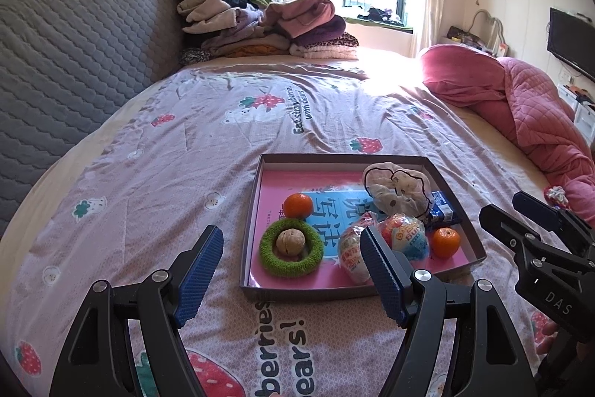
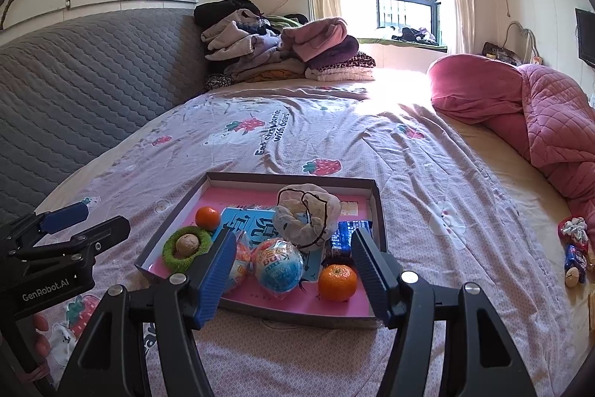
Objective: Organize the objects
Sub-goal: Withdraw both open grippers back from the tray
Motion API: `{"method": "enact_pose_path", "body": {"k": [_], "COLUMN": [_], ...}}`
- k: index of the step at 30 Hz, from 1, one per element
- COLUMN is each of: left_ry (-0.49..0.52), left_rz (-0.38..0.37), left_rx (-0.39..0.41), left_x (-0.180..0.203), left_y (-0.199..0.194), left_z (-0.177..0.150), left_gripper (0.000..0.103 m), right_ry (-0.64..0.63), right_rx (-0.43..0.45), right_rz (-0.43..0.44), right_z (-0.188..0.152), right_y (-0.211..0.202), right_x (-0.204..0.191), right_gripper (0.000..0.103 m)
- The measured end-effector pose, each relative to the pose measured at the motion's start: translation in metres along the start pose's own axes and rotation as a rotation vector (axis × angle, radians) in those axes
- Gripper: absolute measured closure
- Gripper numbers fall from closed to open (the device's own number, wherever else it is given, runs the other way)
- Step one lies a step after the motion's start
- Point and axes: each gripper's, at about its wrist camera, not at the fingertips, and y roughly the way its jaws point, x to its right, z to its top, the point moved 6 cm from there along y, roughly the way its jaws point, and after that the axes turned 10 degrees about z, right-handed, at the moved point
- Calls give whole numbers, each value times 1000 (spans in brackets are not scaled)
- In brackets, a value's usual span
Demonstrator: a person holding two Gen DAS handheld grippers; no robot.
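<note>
Both grippers, left [image 1: 292, 270] and right [image 2: 293, 272], jaws wide, empty. Centre frame: one tray [image 2: 377, 211] holding two oranges [image 2: 337, 282], one walnut [image 2: 187, 244] inside one green ring [image 2: 174, 257].

**Cloth, card and crinkled wrap on a printed bedsheet**

The bedsheet [image 1: 208, 151] is thin woven cloth, matt and lightly creased, with printed strawberries. On it sits a shallow tray [image 2: 377, 207] of matt grey-brown card, lined with a smooth, faintly glossy pink printed sheet. The green ring [image 1: 291, 252] looks like fuzzy knitted yarn; the walnut [image 1: 290, 240] in it has a rough, dull shell. Both oranges [image 2: 337, 282] show dimpled, slightly shiny peel. The round snack ball [image 2: 277, 266] wears glossy, crinkled plastic wrap. The beige pouch [image 2: 306, 218] is soft matt fabric. The gripper fingers [image 2: 219, 270] carry ribbed blue rubbery pads on matt black plastic arms with bright metal screws. The headboard [image 1: 67, 62] is quilted grey cloth.
</note>
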Motion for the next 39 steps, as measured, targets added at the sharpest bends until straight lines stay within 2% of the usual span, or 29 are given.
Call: {"method": "enact_pose_path", "body": {"k": [6, 23, 32, 39], "left_ry": [-22, 11, 9, 17], "left_rz": [-10, 13, 8, 7], "left_rx": [20, 18, 73, 59], "left_x": [-5, -10, -11, -11], "left_y": [-10, -19, -32, -35], "left_z": [-6, -36, -41, -52], "left_gripper": [26, 26, 26, 26], "right_ry": [-3, -10, -19, -20], "right_rx": [14, 34, 80, 51], "right_rz": [11, 21, 49, 46], "right_z": [-10, -28, -30, -41], "right_y": [-9, -25, -37, -36], "right_x": [-3, -6, -13, -16], "right_gripper": [39, 39, 39, 39]}}
